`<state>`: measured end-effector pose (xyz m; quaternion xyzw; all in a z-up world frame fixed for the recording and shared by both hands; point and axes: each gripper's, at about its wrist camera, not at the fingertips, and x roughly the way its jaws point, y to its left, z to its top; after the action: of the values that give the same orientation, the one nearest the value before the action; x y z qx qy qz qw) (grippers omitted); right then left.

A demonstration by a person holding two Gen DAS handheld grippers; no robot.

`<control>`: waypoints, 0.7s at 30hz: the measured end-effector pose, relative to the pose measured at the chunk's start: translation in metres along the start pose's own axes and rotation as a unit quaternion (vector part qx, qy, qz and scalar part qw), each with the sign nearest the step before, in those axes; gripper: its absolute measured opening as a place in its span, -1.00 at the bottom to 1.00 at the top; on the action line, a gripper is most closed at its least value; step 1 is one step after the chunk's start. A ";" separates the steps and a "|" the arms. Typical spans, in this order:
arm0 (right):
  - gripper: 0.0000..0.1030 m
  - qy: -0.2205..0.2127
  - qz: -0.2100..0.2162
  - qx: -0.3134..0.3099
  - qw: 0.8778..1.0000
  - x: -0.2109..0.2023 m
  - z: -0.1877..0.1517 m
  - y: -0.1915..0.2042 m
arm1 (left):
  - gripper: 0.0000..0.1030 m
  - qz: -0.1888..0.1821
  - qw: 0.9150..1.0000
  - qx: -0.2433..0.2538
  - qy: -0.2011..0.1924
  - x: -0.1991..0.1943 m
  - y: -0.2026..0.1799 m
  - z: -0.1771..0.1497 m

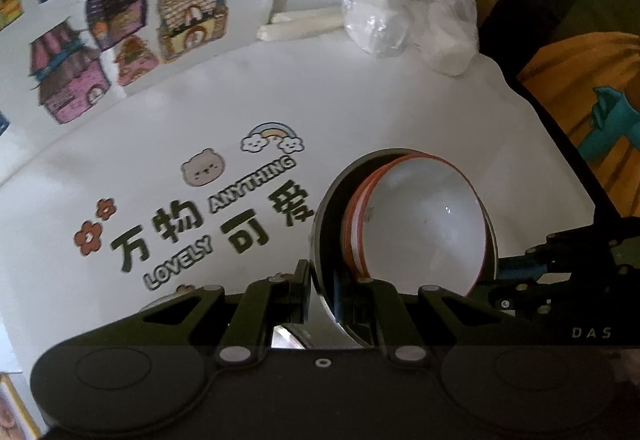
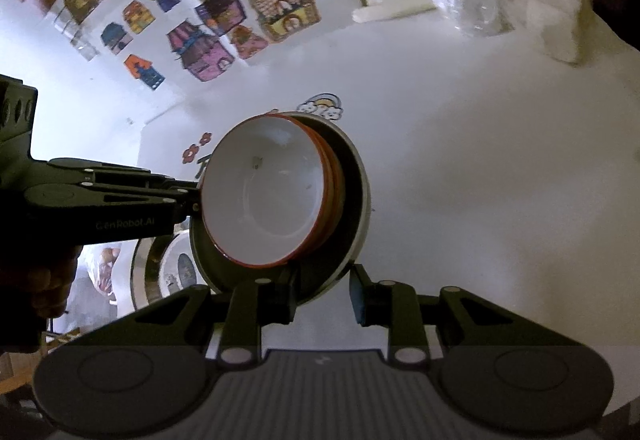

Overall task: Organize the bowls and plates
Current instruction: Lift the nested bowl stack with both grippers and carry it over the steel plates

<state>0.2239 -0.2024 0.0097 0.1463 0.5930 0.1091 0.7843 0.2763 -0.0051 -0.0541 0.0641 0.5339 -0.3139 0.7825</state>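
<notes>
- Bowls (image 2: 276, 196) with orange rims sit nested together inside a dark plate (image 2: 352, 208), mid-frame in both wrist views, so the stacking looks largely done.
- Left tool (image 1: 322, 294) is clamped together on the plate's rim at lower centre; right tool (image 2: 323, 294) grips the opposite rim edge, its jaws partly apart around it.
- Stack appears held clear of the white desk (image 2: 480, 180), above the printed lettering.
- More dishware (image 2: 176, 272) shows at lower left, blurred; my guess is placing the stack remains.

The white printed bench (image 2: 480, 180) lies bare rightward; a clear plastic bag of white rolls (image 1: 404, 8) blocks its far edge.
</notes>
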 end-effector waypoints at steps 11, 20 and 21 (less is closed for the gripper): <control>-0.42 0.007 0.021 -0.056 0.998 0.009 0.010 0.035 | -0.79 0.031 0.998 -0.050 -0.020 -0.027 0.025 -0.026; -0.42 0.028 0.041 -0.098 0.994 0.023 0.017 0.060 | -0.79 0.052 0.994 -0.098 -0.026 -0.043 0.049 -0.045; -0.42 0.031 0.043 -0.102 0.993 0.025 0.017 0.062 | -0.79 0.054 0.993 -0.102 -0.026 -0.044 0.052 -0.047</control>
<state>0.2475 -0.1382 0.0141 0.0876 0.5959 0.2070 0.7710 0.2575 0.0750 -0.0473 0.0044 0.5383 -0.2171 0.8143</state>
